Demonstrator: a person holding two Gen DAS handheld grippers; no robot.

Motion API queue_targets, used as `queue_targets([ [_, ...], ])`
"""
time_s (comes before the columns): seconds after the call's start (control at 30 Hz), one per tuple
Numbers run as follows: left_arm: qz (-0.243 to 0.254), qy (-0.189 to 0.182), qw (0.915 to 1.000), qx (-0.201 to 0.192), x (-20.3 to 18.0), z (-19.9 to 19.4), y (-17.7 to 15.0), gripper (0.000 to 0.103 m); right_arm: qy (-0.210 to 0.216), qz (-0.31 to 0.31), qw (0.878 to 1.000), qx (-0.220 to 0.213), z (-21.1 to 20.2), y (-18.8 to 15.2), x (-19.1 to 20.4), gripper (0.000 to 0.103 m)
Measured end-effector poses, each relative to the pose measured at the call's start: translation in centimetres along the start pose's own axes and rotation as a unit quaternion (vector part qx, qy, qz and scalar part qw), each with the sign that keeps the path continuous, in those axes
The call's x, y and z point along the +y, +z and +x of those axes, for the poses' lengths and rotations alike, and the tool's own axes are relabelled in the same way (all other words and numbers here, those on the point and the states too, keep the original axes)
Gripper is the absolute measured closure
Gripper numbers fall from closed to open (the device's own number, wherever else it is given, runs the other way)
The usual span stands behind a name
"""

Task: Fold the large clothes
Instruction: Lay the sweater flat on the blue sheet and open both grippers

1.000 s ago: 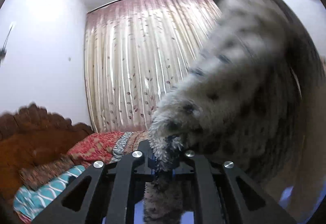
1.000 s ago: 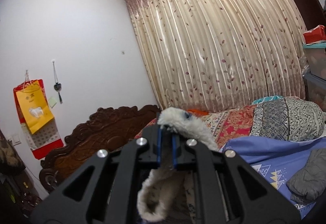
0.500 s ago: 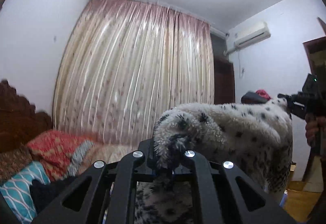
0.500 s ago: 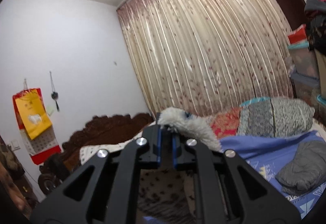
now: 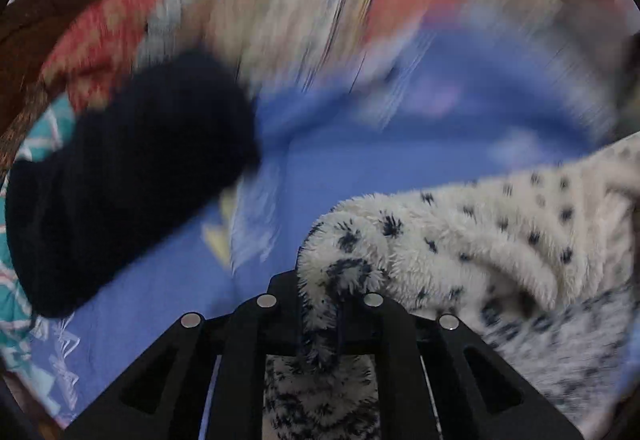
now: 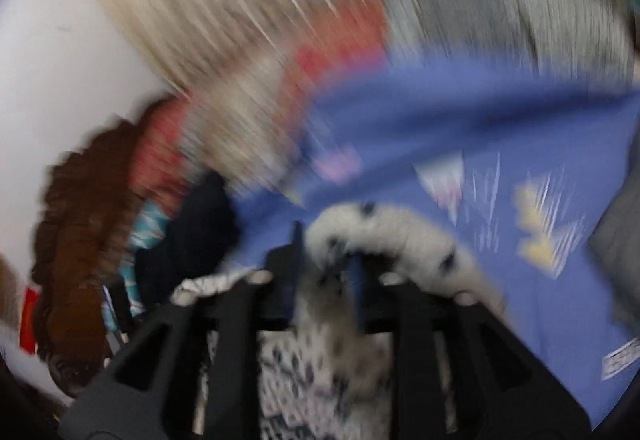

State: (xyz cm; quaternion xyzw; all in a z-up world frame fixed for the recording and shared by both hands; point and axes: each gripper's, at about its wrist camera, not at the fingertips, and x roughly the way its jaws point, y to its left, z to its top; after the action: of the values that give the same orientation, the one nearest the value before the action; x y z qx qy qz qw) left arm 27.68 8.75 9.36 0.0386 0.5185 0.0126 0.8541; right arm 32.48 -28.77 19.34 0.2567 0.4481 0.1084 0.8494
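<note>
My left gripper (image 5: 322,304) was clamped on the spotted fleece (image 5: 460,240). My right gripper (image 6: 326,272) pinched its edge too, above the blue sheet (image 6: 440,112).

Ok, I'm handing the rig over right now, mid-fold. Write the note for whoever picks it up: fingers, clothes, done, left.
Left gripper: fingers shut on the spotted fleece.
Right gripper: fingers shut on another edge of the same fleece.
Both views are blurred by motion and face the blue bedsheet, so the fleece looks on its way to the bed.
A dark garment lies on the left of the bed.
Done: fleece held at two points.
Left: lay it flat, fold it.
</note>
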Motion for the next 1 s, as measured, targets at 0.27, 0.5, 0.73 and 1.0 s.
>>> queue_targets([
  [0.27, 0.092, 0.005, 0.9957, 0.005, 1.0, 2.2, -3.2, 0.067, -0.003, 0.001, 0.992, 0.127, 7.9, -7.0, -6.6, 0.035],
  [0.5, 0.157, -0.062, 0.9851, -0.031, 2.7, -3.7, -5.1, 0.061, 0.028, -0.147, 0.97, 0.19, 12.1, -7.6, -1.3, 0.065],
  [0.73, 0.074, -0.084, 0.9925, -0.049, 6.3, -5.7, -4.3, 0.061, 0.119, -0.109, 0.978, 0.132, 24.3, -2.2, 9.3, 0.067],
  [1.0, 0.075, -0.13, 0.9856, -0.079, 5.2, -8.7, -6.2, 0.061, 0.052, -0.126, 0.987, 0.089, 21.0, -0.2, 8.5, 0.065],
])
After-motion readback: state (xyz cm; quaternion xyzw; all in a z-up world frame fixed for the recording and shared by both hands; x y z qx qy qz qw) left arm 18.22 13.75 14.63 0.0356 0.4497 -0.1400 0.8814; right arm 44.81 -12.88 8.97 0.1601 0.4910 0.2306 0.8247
